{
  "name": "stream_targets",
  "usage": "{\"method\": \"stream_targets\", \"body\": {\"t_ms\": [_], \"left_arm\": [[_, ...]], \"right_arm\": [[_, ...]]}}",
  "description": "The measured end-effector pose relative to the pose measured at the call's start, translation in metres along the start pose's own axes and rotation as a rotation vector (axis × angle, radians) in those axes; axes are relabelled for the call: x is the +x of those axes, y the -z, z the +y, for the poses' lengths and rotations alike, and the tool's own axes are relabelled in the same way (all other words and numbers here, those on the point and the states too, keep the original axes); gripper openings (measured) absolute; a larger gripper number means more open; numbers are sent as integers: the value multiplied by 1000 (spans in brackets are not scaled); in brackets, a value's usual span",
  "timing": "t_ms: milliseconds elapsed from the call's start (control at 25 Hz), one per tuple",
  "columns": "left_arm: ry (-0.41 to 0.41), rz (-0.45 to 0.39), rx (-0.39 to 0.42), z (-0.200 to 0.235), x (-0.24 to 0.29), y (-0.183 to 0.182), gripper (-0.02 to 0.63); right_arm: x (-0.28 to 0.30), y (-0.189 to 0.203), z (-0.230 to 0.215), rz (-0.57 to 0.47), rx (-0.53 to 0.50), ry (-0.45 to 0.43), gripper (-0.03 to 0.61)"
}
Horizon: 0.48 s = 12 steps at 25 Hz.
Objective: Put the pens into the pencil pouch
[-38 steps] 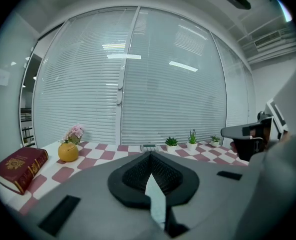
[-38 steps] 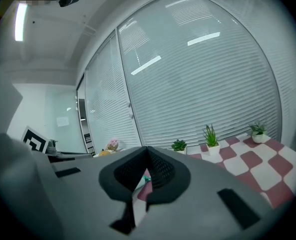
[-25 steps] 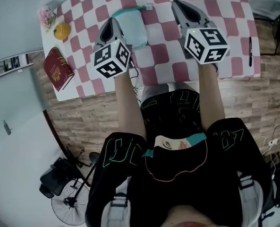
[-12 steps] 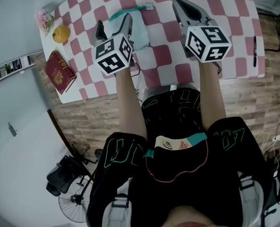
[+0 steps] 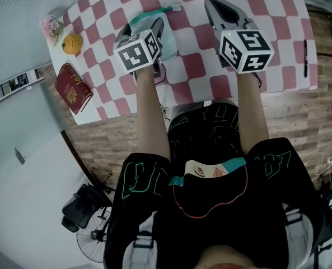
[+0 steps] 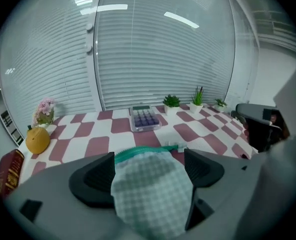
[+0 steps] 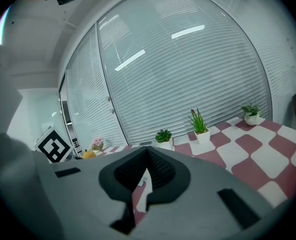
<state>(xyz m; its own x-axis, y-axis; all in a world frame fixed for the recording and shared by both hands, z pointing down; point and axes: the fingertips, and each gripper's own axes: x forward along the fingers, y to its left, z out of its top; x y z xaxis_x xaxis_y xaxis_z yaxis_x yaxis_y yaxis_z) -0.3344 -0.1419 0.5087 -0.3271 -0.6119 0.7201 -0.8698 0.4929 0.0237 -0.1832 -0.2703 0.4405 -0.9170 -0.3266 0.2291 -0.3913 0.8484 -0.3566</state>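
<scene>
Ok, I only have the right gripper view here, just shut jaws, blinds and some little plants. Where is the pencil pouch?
Observer: The pencil pouch lies between the left gripper's jaws, which are opening over it and not clamped on it.
Operator: Any pen around?
Observer: In the head view, one dark pen lies at the far right edge of the table, away from both grippers.
Operator: What is over on the other side?
Observer: A red book lies at the table's near left corner.
</scene>
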Motion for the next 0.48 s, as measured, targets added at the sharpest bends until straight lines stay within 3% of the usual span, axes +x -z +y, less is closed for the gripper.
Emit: {"method": "stream_targets", "body": {"t_ms": [320, 480], "left_arm": [[-21, 139, -77, 14, 34, 28, 439], [-61, 163, -103, 26, 45, 35, 442]], "right_arm": [[0, 8, -10, 10, 27, 22, -2], [3, 12, -13, 16, 27, 27, -2]]}}
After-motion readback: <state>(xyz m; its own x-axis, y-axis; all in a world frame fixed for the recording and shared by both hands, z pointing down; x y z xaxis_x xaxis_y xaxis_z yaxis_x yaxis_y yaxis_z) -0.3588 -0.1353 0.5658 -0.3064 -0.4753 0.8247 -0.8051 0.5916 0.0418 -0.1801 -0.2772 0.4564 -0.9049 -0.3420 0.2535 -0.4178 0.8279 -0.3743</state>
